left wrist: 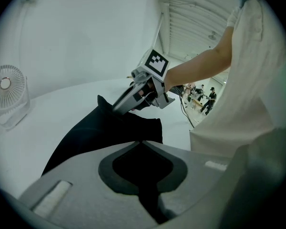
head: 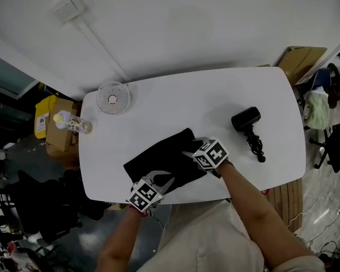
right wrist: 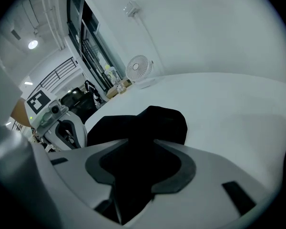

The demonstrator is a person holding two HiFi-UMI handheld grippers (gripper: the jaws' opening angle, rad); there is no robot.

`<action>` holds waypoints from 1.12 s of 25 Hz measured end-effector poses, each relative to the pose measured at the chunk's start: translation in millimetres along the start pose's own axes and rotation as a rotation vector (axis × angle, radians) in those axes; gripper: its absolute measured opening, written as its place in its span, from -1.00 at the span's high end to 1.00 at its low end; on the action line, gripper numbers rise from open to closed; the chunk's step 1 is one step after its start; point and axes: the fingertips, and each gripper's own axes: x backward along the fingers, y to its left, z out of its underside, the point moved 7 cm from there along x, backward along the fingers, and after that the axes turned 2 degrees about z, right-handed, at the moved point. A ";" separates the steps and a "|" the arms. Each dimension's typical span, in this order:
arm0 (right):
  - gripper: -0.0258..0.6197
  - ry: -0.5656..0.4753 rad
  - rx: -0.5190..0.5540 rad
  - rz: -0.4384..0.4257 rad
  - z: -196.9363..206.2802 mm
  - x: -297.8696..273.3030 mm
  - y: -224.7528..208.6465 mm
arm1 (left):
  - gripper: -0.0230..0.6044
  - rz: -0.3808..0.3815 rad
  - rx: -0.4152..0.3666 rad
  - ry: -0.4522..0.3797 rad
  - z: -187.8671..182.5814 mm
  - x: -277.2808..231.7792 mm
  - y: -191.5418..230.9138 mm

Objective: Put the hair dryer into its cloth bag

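Dryer [head: 246, 119] is lying by the table's [head: 175, 95] right edge, well apart from the bag [head: 158, 154]. I'm clamping the bag's near edge in the left gripper [head: 165, 180] (anchoring it); the right gripper [head: 188, 152] is hovering, jaws apart, around cloth, probably to spread the mouth.

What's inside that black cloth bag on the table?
Its inside is hidden: the cloth bag is dark and its own fabric covers everything. The hair dryer is plainly not in it; it lies apart on the table.
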 end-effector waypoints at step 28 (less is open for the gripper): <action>0.85 -0.084 -0.199 -0.206 -27.8 50.9 21.9 | 0.46 -0.208 -0.160 -0.048 -90.3 -6.5 30.8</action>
